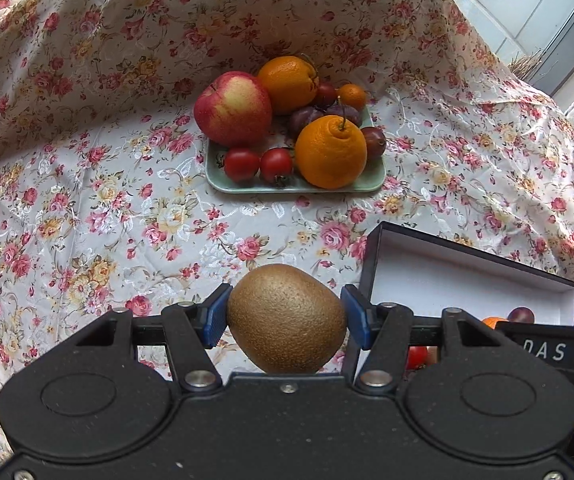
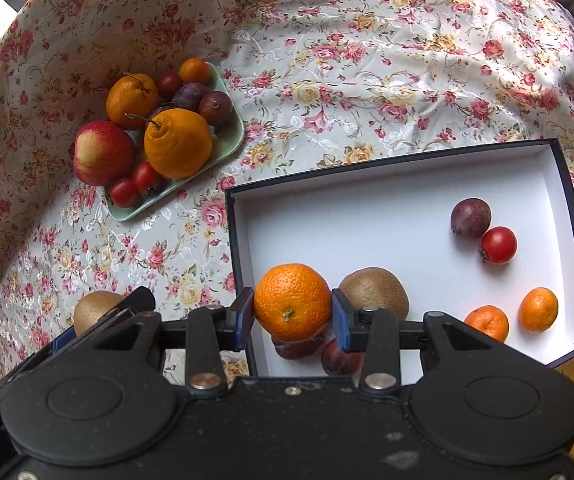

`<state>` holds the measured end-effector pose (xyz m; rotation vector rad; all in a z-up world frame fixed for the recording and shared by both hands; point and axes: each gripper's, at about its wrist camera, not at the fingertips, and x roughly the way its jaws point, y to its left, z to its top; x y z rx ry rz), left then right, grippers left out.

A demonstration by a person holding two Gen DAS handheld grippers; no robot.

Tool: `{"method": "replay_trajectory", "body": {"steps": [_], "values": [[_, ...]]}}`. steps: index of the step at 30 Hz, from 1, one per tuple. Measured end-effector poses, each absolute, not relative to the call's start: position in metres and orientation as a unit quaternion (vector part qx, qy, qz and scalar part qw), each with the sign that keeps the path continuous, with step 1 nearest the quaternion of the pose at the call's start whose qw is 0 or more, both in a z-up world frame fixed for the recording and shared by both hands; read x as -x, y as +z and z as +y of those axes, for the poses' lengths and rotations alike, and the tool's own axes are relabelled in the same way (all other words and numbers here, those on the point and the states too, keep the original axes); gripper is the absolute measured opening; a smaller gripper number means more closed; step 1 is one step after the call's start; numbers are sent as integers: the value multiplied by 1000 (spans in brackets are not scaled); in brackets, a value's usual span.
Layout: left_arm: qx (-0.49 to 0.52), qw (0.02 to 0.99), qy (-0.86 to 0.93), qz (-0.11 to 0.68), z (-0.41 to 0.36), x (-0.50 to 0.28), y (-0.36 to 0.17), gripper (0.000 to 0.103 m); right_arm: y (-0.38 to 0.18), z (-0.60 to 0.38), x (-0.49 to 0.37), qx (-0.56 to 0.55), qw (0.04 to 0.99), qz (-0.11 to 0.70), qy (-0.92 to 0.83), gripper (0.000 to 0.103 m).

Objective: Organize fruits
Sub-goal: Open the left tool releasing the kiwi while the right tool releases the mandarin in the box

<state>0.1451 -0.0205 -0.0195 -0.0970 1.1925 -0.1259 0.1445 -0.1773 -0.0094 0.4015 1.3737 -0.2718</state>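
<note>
Left wrist: fuzzy oval kiwi (image 1: 287,324) in left gripper (image 1: 285,316).

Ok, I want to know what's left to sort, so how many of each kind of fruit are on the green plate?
On the plate:
Apple: 1
Oranges: 2
Small mandarin: 1
Plums: 4, one partly hidden
Tomatoes: 2
Total: 10
</note>
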Motion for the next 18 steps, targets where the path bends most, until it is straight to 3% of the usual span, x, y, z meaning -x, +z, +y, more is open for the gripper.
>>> {"method": "replay_trajectory", "body": {"steps": [18], "values": [[12,829,-111,548,-114,-136,-26,62,-12,-294,-102,-222,736,609,-194,41]]}}
